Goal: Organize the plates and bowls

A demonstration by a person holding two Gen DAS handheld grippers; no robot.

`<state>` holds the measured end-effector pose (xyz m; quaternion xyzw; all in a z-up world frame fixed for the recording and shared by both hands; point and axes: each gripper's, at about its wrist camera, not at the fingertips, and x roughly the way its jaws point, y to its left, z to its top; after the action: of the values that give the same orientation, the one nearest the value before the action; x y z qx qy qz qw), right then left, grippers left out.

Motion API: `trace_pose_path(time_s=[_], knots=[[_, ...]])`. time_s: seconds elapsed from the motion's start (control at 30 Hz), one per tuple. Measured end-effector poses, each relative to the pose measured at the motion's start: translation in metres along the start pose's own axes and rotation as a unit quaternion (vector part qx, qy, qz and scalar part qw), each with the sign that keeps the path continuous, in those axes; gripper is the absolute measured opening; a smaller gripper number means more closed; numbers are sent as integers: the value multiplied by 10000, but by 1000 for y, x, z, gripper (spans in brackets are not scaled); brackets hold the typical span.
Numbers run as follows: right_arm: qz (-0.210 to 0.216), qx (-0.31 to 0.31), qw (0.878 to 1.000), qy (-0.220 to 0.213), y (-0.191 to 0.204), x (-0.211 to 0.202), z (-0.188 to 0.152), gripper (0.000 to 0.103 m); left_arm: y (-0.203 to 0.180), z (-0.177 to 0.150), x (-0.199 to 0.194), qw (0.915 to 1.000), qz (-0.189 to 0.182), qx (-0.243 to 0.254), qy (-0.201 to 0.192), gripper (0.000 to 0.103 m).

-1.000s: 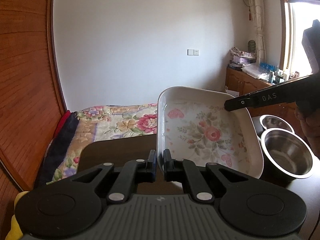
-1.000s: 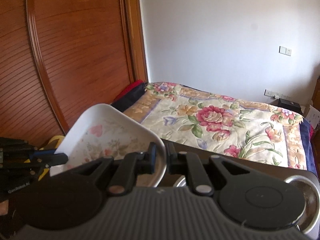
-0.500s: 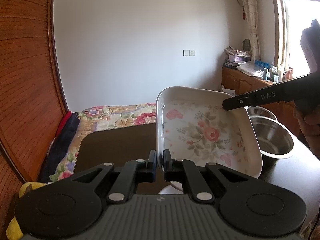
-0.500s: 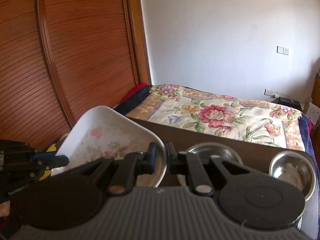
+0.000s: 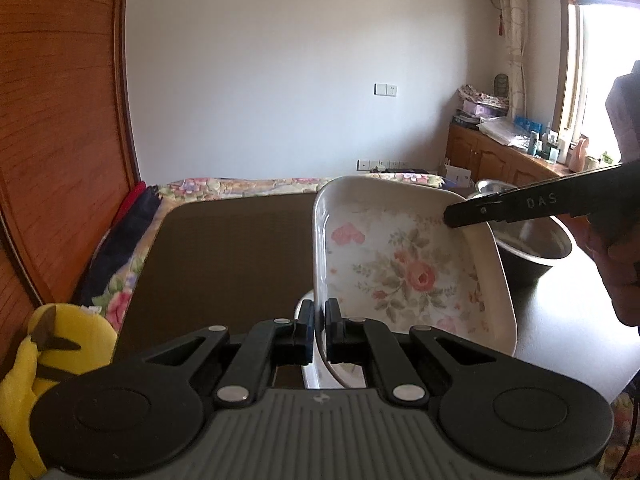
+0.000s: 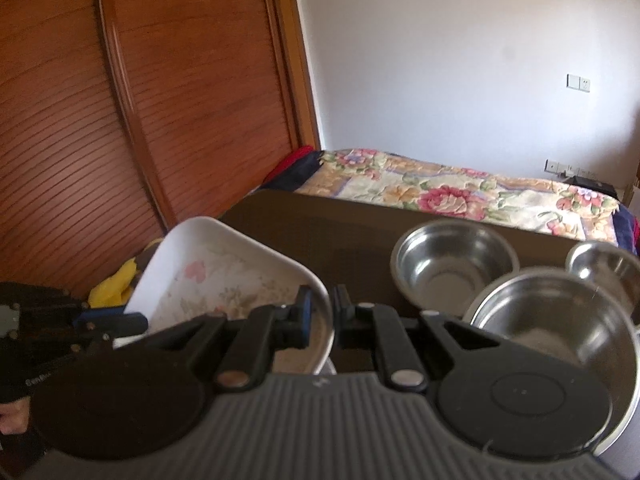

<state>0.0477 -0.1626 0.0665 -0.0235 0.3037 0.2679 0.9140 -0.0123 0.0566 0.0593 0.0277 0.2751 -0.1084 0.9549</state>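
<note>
Two tools grip one dish: the left tool is clamped shut on the near rim of a white rectangular ceramic dish with a pink rose print, while the right tool pinches the rim on the dish's opposite side, its jaws nearly closed with only the rim between them. The dish hangs tilted above the dark brown table, its floral face turned toward the left tool. Directly beneath it, just ahead of the left tool, a sliver of another white dish shows on the table, likely the stack it is bound for.

Ahead and to the right of the right tool stand three stainless steel bowls: a large one closest, a medium one beyond it, and a small one farthest right. They sit separately, not nested, so the bowls appear still to be sorted; the plate work looks midway.

White letters reading "DAS" mark the right tool's finger in the left view. A floral bedspread lies beyond the table.
</note>
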Motion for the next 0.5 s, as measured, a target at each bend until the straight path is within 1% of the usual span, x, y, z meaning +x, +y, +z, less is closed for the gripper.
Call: trace_pose_path(time_s=[0.2, 0.3, 0.5], knots=[[97, 17, 9999, 119, 3, 5, -15, 14, -1, -12, 5, 9999, -37, -56, 138, 13], [111, 44, 9997, 193, 3, 8, -19, 14, -2, -14, 6, 9998, -43, -53, 163, 13], [97, 75, 9997, 203, 3, 10, -25, 15, 0, -15, 10, 9998, -35, -81, 193, 13]])
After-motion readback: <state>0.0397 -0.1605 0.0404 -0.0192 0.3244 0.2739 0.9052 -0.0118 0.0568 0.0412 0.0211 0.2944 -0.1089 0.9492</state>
